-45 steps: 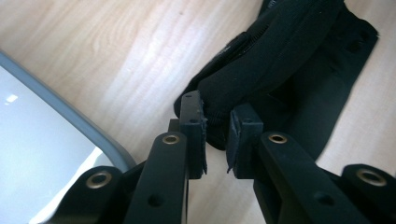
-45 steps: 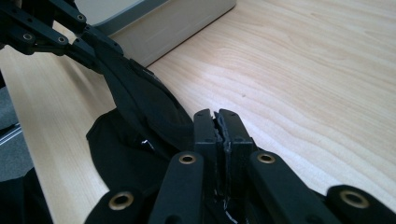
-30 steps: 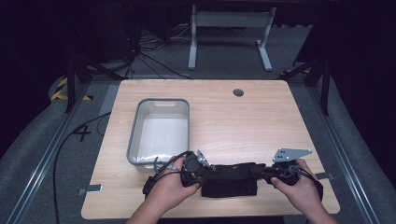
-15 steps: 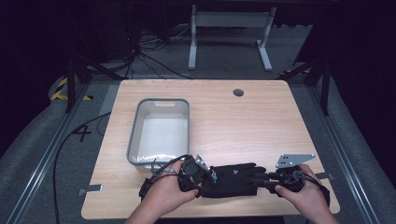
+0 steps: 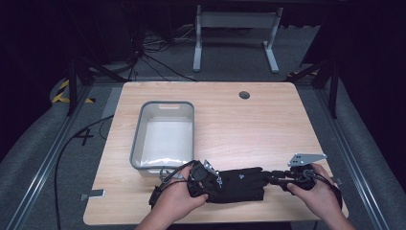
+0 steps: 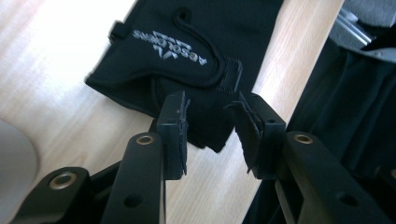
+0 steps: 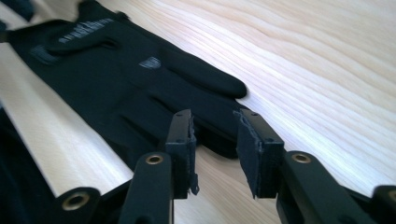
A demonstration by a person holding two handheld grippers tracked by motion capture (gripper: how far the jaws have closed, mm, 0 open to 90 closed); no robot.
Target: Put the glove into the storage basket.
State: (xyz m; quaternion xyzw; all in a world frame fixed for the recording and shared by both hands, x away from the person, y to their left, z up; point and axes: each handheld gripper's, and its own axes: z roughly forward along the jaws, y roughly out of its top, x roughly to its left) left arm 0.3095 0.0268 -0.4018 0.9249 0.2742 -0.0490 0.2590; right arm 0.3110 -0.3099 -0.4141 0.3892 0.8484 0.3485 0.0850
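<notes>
A black glove (image 5: 239, 184) lies flat on the wooden table (image 5: 249, 129) near its front edge, cuff to the left and fingers to the right. My left gripper (image 5: 209, 181) sits at the cuff end. In the left gripper view its jaws (image 6: 210, 133) stand open, with a corner of the glove's cuff (image 6: 173, 51) lying loose between the pads. My right gripper (image 5: 275, 179) is at the fingertip end. In the right gripper view it (image 7: 215, 149) is open, and the glove's fingertips (image 7: 116, 79) reach just up to the gap.
A grey rectangular bin (image 5: 136, 139) stands left of centre, right behind the left hand. A round cable hole (image 5: 244, 95) is at the back of the table. The front edge runs close under both hands, with the person's dark clothing (image 6: 336, 116) beyond it.
Both hands have drifted slightly toward the front edge, and the glove now lies spread flatter between the two grippers.
</notes>
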